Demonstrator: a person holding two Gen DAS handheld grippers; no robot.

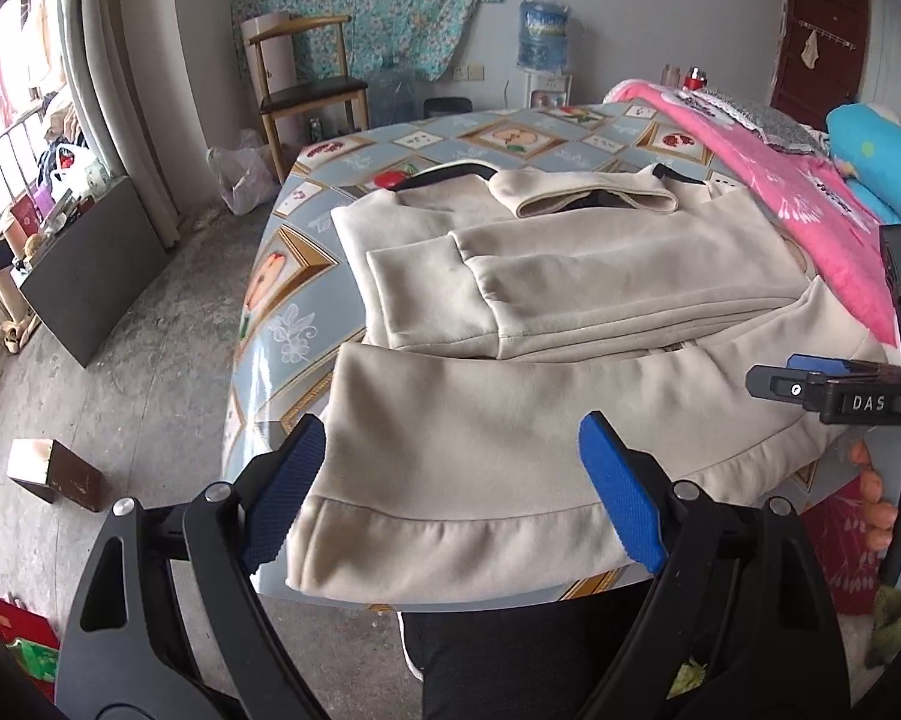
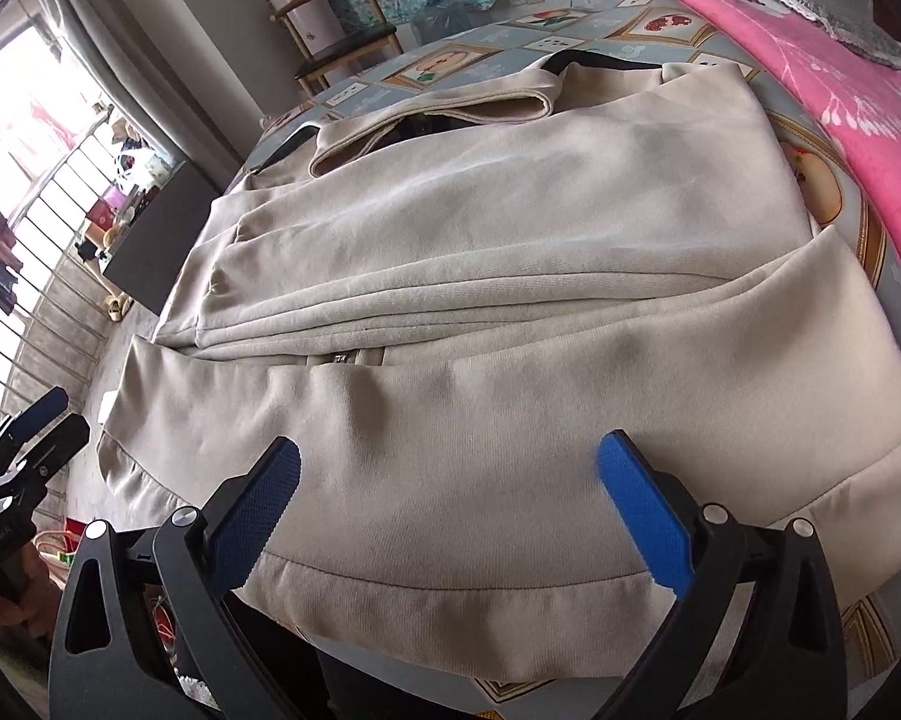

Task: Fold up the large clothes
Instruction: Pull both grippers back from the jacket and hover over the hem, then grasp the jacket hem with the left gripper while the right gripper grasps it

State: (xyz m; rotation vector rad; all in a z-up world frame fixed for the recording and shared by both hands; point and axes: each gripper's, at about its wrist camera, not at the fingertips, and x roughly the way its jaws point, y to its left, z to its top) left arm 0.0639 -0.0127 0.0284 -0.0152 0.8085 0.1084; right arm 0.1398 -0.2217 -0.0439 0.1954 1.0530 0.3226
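- You are holding the left gripper (image 1: pixel 450 468) with its blue pads wide apart, hovering at the near hem of the beige jacket (image 1: pixel 546 312) and gripping nothing.
- You are holding the right gripper (image 2: pixel 450 498) equally wide, also empty, above the same hem.
- The jacket is lying on the counter (image 1: pixel 306 300), sleeves folded across its body, collar (image 1: pixel 594 195) at the far side.
- The near hem is overhanging the counter edge.
- A pink blanket (image 1: pixel 768 180) is lying just beside the jacket.
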